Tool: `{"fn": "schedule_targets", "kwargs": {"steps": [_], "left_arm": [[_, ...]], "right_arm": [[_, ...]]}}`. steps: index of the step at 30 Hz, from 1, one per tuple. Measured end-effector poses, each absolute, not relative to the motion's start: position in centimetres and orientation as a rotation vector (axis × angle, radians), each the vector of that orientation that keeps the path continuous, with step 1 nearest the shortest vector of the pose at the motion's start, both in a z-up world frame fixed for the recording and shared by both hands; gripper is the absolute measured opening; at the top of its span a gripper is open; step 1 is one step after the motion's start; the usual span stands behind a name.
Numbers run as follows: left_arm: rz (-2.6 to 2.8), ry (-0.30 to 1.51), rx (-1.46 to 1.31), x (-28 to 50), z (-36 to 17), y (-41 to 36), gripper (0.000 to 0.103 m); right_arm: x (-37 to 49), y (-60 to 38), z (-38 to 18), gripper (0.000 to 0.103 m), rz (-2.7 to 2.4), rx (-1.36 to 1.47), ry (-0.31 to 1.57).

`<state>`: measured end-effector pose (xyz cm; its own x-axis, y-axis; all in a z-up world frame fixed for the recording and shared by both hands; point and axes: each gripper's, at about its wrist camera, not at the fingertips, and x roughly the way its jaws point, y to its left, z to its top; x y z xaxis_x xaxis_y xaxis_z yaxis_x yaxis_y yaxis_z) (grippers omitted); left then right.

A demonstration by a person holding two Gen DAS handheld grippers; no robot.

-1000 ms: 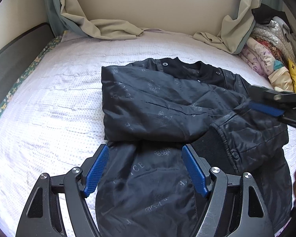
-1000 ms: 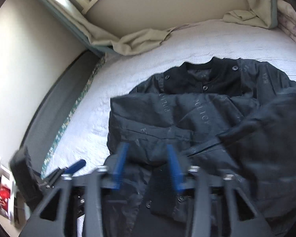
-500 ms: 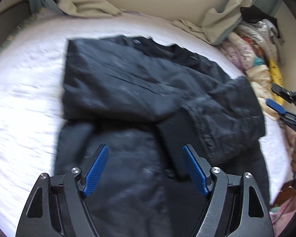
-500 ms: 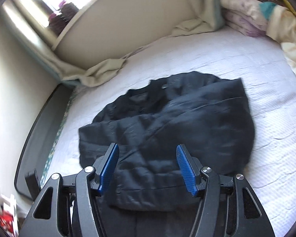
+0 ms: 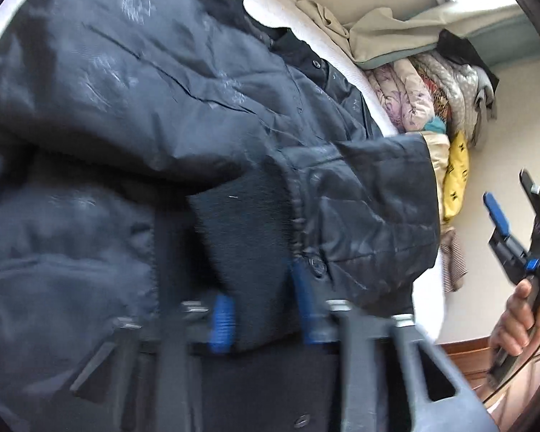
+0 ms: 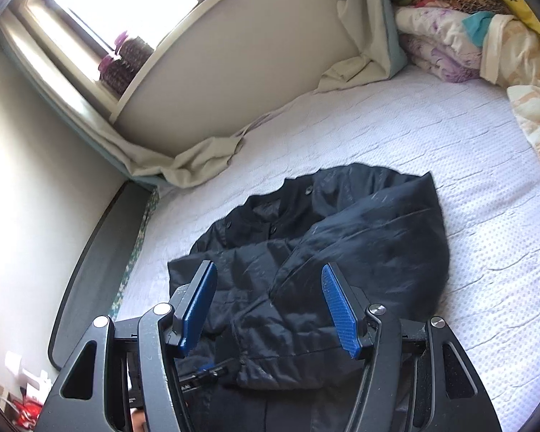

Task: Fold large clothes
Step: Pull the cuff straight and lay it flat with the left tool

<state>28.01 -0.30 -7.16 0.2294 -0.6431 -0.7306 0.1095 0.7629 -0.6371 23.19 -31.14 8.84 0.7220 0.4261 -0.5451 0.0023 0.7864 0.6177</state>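
Observation:
A dark navy padded jacket [image 6: 342, 248] lies on the white bed [image 6: 432, 136] with both sleeves folded across its front. In the left wrist view the jacket [image 5: 133, 108] fills the frame. My left gripper [image 5: 262, 302] is low over the jacket's near part, its blue pads partly closed around the black knit cuff [image 5: 241, 216]; the view is blurred. My right gripper [image 6: 270, 302] is open and empty, held above the jacket's near edge. It also shows in the left wrist view [image 5: 511, 216], off the bed's right side in a hand.
A pile of folded quilts and clothes [image 6: 468, 36] sits at the bed's far right corner. Beige curtain cloth [image 6: 198, 165] drapes on the bed's far edge below a windowsill. A dark bed frame [image 6: 90, 252] runs along the left side.
My left gripper dropped close onto the jacket and its jaws narrowed around the knit cuff. My right gripper pulled back up and away to the right, staying open.

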Motion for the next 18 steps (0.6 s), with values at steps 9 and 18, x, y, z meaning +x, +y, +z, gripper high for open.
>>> {"fn": "schedule_targets", "kwargs": {"steps": [9,18], "left_arm": [[-0.474,1.023,-0.298,27.8,1.8,1.7,0.016],[-0.211,0.985,-0.197,30.8,1.1,8.0,0.017]], "right_arm": [[22.9,-32.0,8.7,0.059,0.208,0.647,0.731],[23.5,-31.8,7.3,0.059,0.133,0.62,0.797]]}}
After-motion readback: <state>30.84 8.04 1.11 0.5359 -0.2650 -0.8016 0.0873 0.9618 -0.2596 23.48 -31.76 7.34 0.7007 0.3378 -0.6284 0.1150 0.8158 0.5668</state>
